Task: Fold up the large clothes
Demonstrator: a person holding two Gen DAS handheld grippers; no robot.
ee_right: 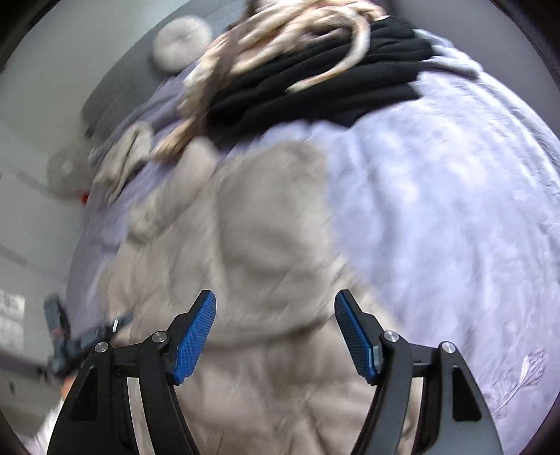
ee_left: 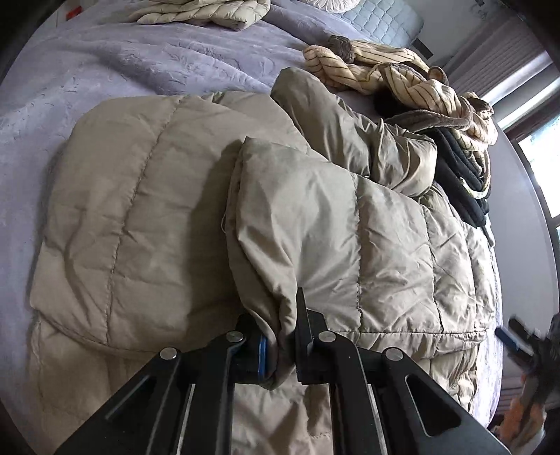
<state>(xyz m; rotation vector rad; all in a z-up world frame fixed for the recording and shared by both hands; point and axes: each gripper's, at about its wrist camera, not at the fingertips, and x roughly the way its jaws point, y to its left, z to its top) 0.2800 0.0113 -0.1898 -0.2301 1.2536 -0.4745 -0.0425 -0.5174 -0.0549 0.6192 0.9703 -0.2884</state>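
The left tongs (ee_left: 280, 336) are clamped on a bunched edge of the beige padded coat (ee_left: 168, 217), the cloth pinched between the blue pad and the black finger and pulled up into a fold. From that pinch a quilted panel of the coat runs away to the right, lying over the rest of the garment. A wider flat panel spreads to the left, and one sleeve (ee_left: 350, 129) lies across the top, reaching toward the far side.

The right tongs (ee_right: 275, 332) stand wide apart with nothing between the blue pads (ee_right: 194, 343), hovering over the same coat (ee_right: 266, 245), which shows blurred below them. The left tongs appear at the left edge of this view, blurred too.

The coat lies on a bed covered by a lavender bedspread (ee_left: 105, 70) with an embossed pattern. Just beyond the coat's sleeve sits a heap of clothes: a cream garment with dark stripes (ee_left: 395, 73) on top of a black garment (ee_left: 462, 182), the pile touching the coat's far edge. At the far end of the bed lies a folded cream quilted piece (ee_left: 199, 10), well apart from the coat, and beside it a pale quilted pillow (ee_left: 385, 17). A round cushion (ee_right: 182, 38) rests near the bed's head in the right wrist view.
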